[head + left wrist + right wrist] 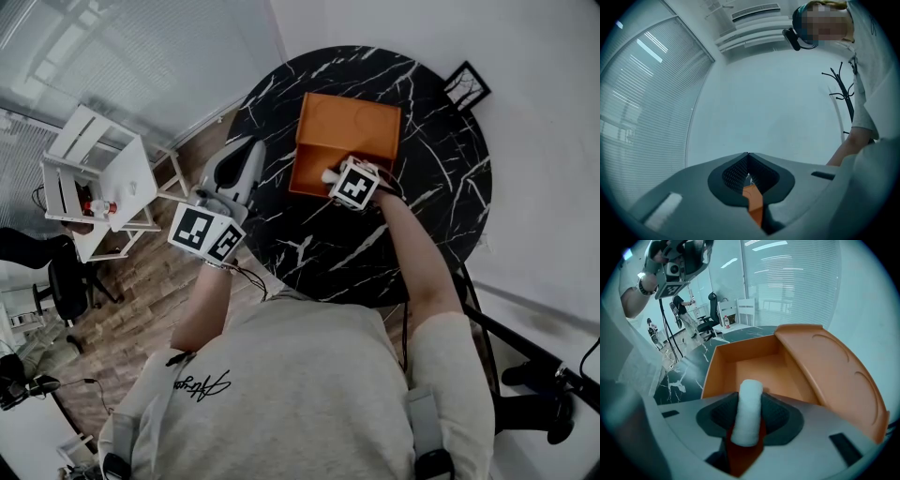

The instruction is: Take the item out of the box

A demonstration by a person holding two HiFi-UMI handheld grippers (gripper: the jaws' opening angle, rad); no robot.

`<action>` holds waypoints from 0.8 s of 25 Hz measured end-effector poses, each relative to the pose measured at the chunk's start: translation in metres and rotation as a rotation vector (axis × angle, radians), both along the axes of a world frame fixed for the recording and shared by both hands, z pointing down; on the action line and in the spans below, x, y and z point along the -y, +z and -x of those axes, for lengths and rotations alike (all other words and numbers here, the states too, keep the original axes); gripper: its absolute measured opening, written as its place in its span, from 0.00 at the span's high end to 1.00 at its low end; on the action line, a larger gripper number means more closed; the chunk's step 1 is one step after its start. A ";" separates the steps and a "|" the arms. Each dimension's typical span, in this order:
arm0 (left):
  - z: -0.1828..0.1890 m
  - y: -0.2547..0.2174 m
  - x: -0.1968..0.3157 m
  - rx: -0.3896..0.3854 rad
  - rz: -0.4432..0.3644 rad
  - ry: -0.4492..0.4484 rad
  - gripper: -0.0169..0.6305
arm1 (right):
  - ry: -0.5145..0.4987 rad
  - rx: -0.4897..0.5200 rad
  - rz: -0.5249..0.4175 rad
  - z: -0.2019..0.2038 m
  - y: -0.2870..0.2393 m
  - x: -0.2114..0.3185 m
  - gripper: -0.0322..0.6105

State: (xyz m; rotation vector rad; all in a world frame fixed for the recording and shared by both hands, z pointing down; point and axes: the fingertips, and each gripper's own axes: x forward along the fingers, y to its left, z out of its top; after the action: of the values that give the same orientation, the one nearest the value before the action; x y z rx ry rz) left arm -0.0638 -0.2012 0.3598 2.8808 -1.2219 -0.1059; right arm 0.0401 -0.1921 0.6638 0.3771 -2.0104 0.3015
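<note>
Gripping a white roll (750, 397) across its middle, the jaws of your right gripper (748, 423) are closed on it, and the roll's end stands out past the tips. The roll looks like wound cloth or gauze. Judge it light, soft and somewhat compressible, neither slippery nor fragile. A hold at mid-length with a moderate squeeze should keep it, whereas a pinch near one end would likely let it tilt or unwind. The roll is over the near edge of the orange box (754, 369); whether it is fully clear of the rim cannot be told. The box floor behind it shows bare, and the lid (834, 376) is folded open. The box rests on a black marbled table (689, 376). Your left gripper (748, 176) has its jaws together on nothing and points up at a blank wall. In the head view it hangs by the table's left edge, well apart from the box.
</note>
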 end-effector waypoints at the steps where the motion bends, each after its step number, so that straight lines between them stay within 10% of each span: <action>1: 0.000 0.000 0.000 0.001 -0.001 0.001 0.97 | -0.001 0.005 -0.010 0.000 -0.001 0.001 0.71; 20: -0.007 -0.001 0.001 -0.010 0.000 0.021 0.97 | 0.051 0.128 -0.112 0.006 -0.031 0.008 0.72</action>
State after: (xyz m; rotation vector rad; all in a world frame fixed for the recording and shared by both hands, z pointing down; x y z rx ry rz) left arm -0.0566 -0.2022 0.3589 2.8886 -1.1905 -0.1196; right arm 0.0342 -0.1999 0.6329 0.4910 -2.1517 0.2505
